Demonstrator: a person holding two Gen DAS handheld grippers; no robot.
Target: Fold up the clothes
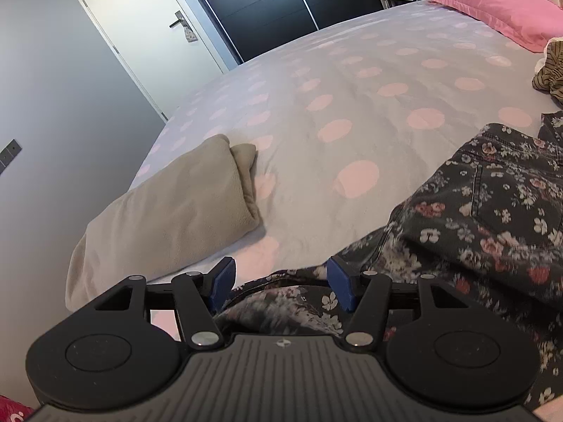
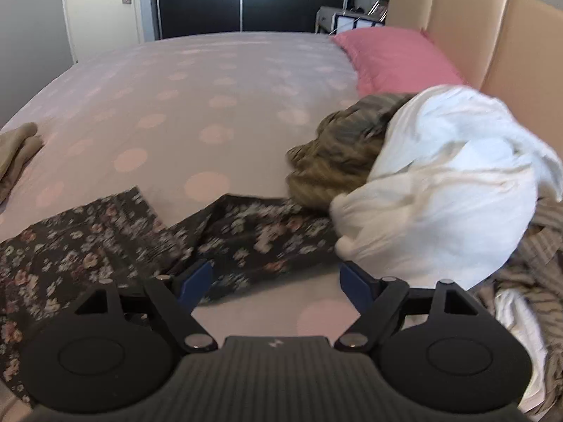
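Note:
Dark floral trousers [image 1: 492, 211] lie spread on the polka-dot bed cover [image 1: 352, 88]. In the left wrist view my left gripper [image 1: 281, 281] is open, with a bunched edge of the floral cloth lying between its blue fingers [image 1: 221, 281]. In the right wrist view the floral trousers [image 2: 246, 235] stretch across the near bed. My right gripper [image 2: 278, 281] stands open just above the bed cover [image 2: 176, 88], its left finger over the trouser edge, nothing held.
A folded beige garment [image 1: 176, 211] lies at the bed's left edge. A heap of a white garment [image 2: 450, 183], an olive striped one [image 2: 337, 147] and a grey striped one [image 2: 535, 256] sits at the right. A pink pillow [image 2: 394, 56] and headboard [image 2: 492, 35] lie beyond.

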